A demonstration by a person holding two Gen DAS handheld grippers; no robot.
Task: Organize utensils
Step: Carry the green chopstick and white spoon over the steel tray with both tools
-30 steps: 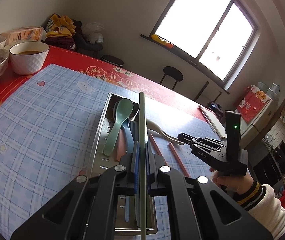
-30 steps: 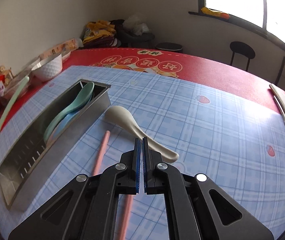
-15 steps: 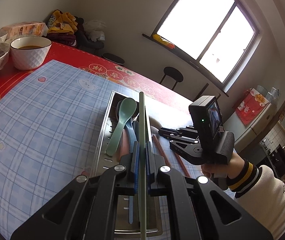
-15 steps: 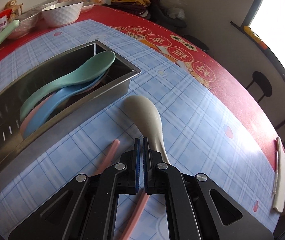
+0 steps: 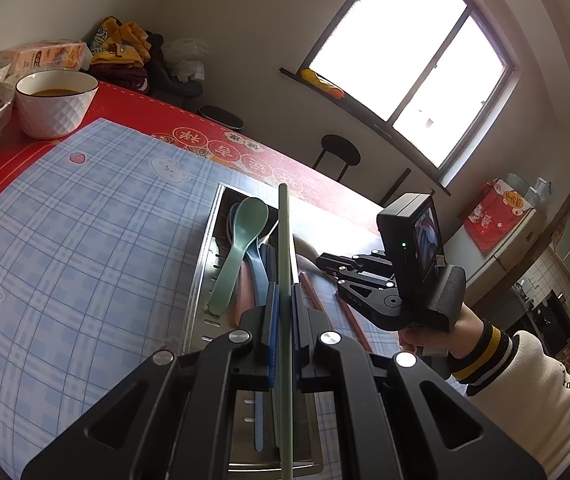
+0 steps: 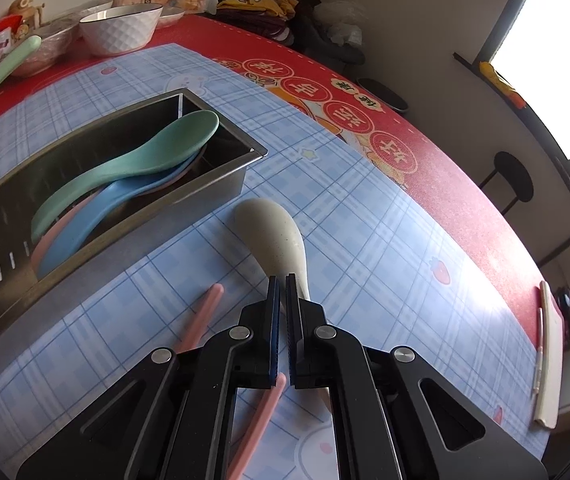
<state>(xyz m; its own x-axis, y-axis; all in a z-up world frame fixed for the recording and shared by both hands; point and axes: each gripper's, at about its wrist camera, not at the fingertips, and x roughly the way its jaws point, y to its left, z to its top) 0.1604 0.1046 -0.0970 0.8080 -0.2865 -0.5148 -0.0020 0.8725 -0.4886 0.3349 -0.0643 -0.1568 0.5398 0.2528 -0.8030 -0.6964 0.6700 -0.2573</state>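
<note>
Left wrist view, left to right: a white bowl [image 5: 56, 102] at upper left, the steel tray [image 5: 205, 280] holding spoons at centre, the left gripper [image 5: 283, 312] pinching a green chopstick [image 5: 283, 248] above it. Right wrist view: the right gripper [image 6: 283, 300] pressed together, empty, over the beige spoon [image 6: 271, 236] lying on the desk [image 6: 365, 240] beside the tray.

We see that the right hand-held gripper [image 6: 281, 280] has rolled and swung in toward the steel tray [image 6: 221, 184], now closed over the beige spoon [image 6: 273, 236] near the pink chopstick [image 6: 201, 316].
</note>
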